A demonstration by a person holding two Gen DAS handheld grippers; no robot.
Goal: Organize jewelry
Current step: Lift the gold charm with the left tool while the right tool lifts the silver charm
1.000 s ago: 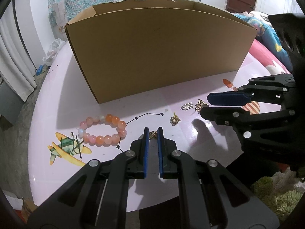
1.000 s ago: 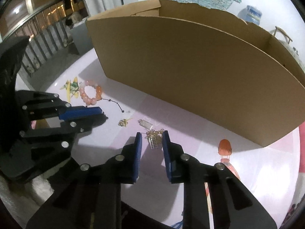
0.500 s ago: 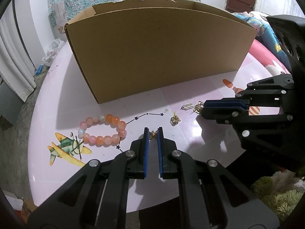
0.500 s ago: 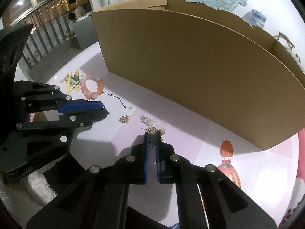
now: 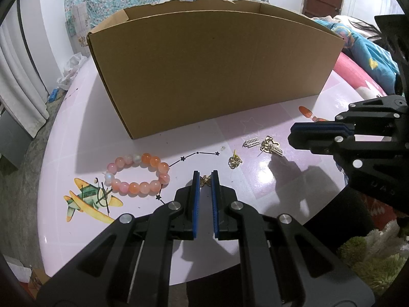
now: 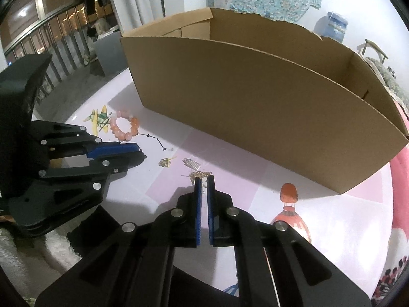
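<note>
A large open cardboard box [image 5: 214, 76] stands on the pink table [image 5: 84, 128]. In front of it lie a pink bead bracelet [image 5: 139, 171], a thin star chain [image 5: 196, 153], a small gold earring [image 5: 234, 161] and a silver charm [image 5: 251, 142]. My left gripper [image 5: 205, 176] is shut on a small gold butterfly charm [image 5: 205, 181] at its fingertips. My right gripper [image 6: 204, 180] is shut on a gold earring with a hanging charm [image 6: 200, 175], also seen in the left wrist view [image 5: 271, 145], lifted a little off the table.
Airplane stickers [image 5: 89, 202] and an orange sticker [image 5: 306, 112] mark the table top. A pink and blue bedcover [image 5: 363, 51] lies to the right. The table edge [image 5: 43, 230] drops to the floor at the left.
My right gripper has closed on the gold earring and raised it slightly. My left gripper has stayed shut on the butterfly charm.
</note>
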